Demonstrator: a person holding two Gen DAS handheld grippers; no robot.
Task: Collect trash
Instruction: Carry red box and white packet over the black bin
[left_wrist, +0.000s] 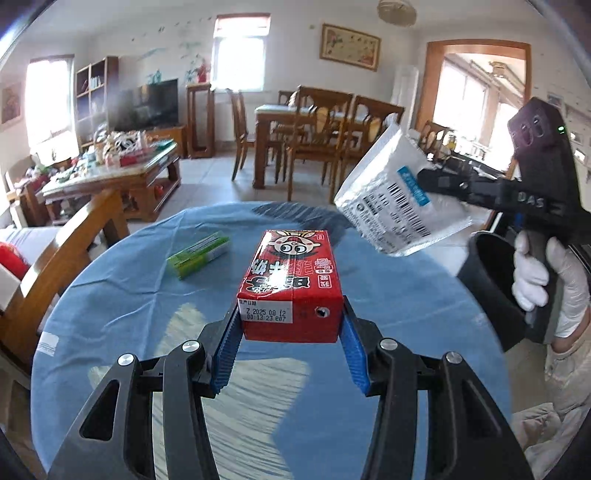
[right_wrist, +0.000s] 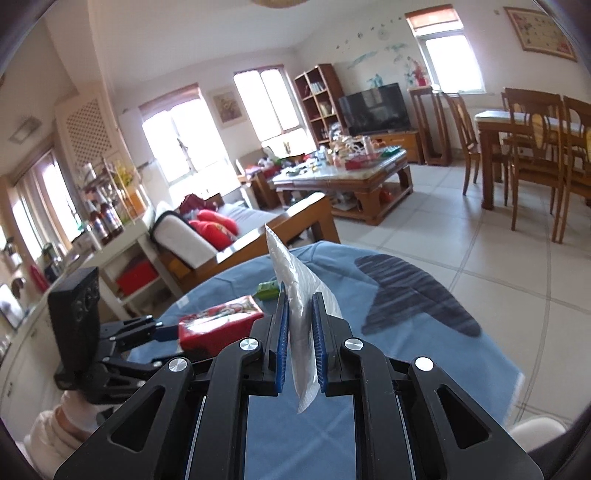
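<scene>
Left gripper (left_wrist: 291, 321) clamps red carton (left_wrist: 295, 280); right gripper (right_wrist: 300, 332) clamps silver pouch (right_wrist: 301, 314).

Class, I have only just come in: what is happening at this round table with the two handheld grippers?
A person is clearing trash from the round table with the blue cloth. The left gripper is closed on the end of a red rectangular drink carton lying on the cloth. The right gripper pinches a silvery-white plastic pouch with a barcode, held in the air above the table's edge beside a black bin. A small green box lies on the cloth, not yet picked up.
</scene>
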